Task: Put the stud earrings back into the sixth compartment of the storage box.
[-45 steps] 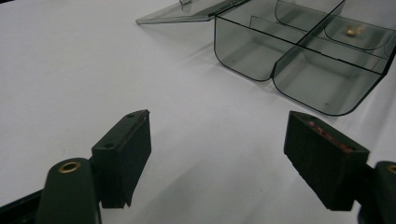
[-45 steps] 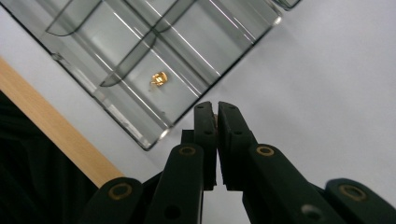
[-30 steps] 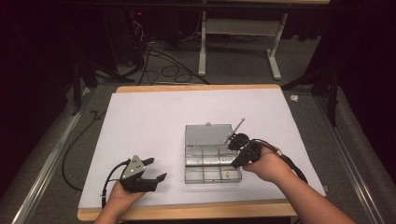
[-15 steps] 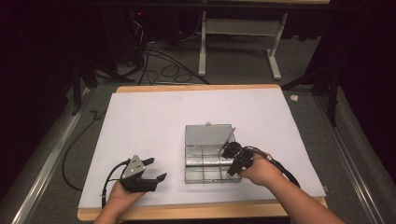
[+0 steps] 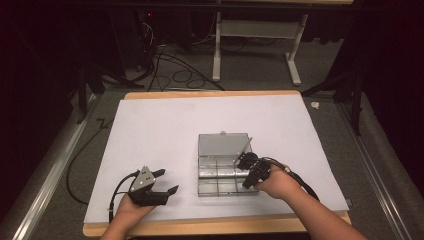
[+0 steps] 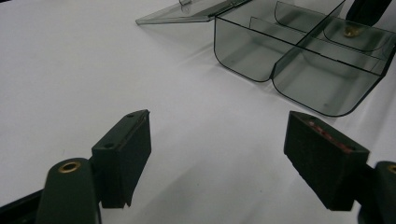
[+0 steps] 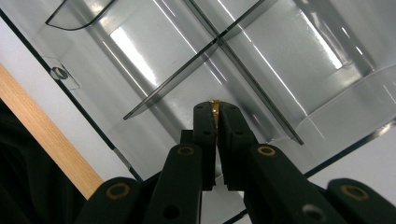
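Observation:
A clear plastic compartment box (image 5: 215,172) lies on the white table sheet with its lid (image 5: 222,145) folded flat behind it. My right gripper (image 5: 248,172) reaches down into the box's right side. In the right gripper view the right gripper (image 7: 215,112) is shut on a small brass piece (image 7: 215,106), just above a divider wall (image 7: 243,70). My left gripper (image 5: 169,181) rests open near the front edge, left of the box, with nothing between its jaws. In the left gripper view the left gripper (image 6: 217,126) faces the box (image 6: 299,60), where the brass piece (image 6: 349,31) glints in a far compartment.
The white sheet (image 5: 165,125) covers the wooden table, whose front edge (image 5: 200,227) runs close to both hands. Cables trail from both grippers. On the floor beyond the table are a stand's legs (image 5: 255,55) and loose cables (image 5: 170,65).
My right gripper has come from the box's back right corner toward the front and down into a compartment. The left gripper has stayed in place, open.

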Demonstrator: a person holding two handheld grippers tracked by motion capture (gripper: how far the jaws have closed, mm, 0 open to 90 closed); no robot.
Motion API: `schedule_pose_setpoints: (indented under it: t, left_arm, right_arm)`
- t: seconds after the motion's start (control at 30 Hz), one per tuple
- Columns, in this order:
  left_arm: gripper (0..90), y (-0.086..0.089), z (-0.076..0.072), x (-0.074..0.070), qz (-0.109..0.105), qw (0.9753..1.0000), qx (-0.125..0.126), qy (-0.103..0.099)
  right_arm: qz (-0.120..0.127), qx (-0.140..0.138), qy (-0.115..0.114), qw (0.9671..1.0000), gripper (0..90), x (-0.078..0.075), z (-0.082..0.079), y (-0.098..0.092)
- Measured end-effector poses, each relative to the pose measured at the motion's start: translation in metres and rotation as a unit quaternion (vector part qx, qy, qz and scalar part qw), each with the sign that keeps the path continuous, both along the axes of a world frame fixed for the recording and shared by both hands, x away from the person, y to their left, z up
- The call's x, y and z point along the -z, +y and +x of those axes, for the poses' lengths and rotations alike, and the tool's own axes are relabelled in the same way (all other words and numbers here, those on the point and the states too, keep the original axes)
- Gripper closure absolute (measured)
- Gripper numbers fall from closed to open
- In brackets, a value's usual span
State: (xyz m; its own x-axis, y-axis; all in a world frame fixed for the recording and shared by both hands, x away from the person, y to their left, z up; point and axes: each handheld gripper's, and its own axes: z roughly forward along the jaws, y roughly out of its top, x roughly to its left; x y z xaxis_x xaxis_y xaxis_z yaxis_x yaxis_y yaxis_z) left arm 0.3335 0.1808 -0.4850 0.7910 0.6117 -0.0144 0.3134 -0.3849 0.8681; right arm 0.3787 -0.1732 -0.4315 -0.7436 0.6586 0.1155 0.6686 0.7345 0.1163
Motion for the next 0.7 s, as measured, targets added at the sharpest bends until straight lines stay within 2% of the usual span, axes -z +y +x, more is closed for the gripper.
schedule_pose_setpoints:
  t: [0.17, 0.57, 0.7]
  left_arm:
    - [23.9, 0.000, 0.000, 0.000, 0.000, 1.0000, 0.000, 0.000]
    - [23.9, 0.000, 0.000, 0.000, -0.001, 1.0000, -0.001, 0.000]
    - [23.9, 0.000, 0.000, 0.000, -0.001, 1.0000, 0.000, 0.000]
  right_arm:
    - [0.005, 0.005, -0.003, 1.0000, 81.8, -0.003, 0.000, -0.001]
    - [0.016, 0.009, -0.021, 0.9996, 83.6, -0.024, 0.001, -0.006]
    - [0.022, 0.028, -0.028, 0.9990, 84.2, -0.034, 0.001, -0.013]
